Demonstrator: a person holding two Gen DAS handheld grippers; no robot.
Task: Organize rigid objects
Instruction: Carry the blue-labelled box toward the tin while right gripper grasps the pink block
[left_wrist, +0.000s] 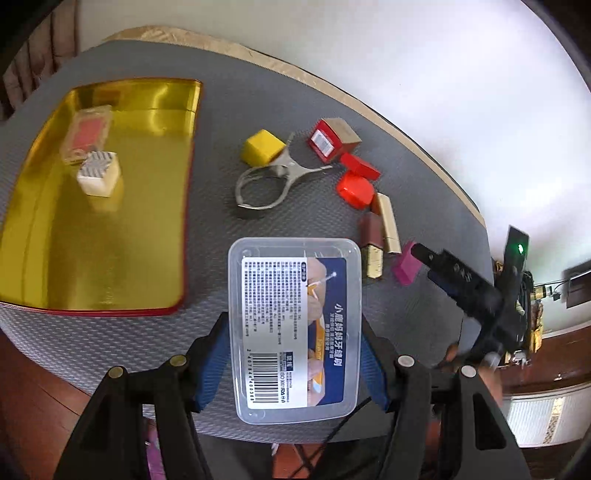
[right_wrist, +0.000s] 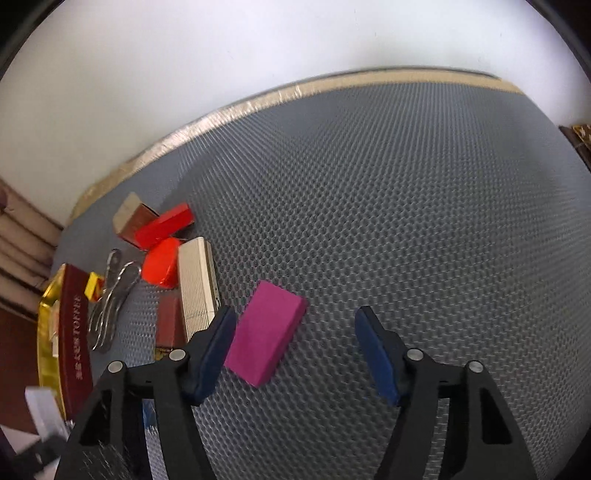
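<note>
We held the clear plastic box (left_wrist: 295, 328) pinched in the left gripper (left_wrist: 295, 363); the right gripper (right_wrist: 295, 347), spread, flanked the magenta block (right_wrist: 265, 332) mid-mat; we judged squaring to its long sides best.

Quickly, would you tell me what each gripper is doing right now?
Left gripper: shut on the clear box.
Right gripper: open, holding nothing; magenta block between its fingers.

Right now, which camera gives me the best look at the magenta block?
The right wrist view: the magenta block lies large and unobstructed on the grey mat, just ahead of the open right gripper. The left wrist view shows the block only small, near that gripper's fingertips.
</note>
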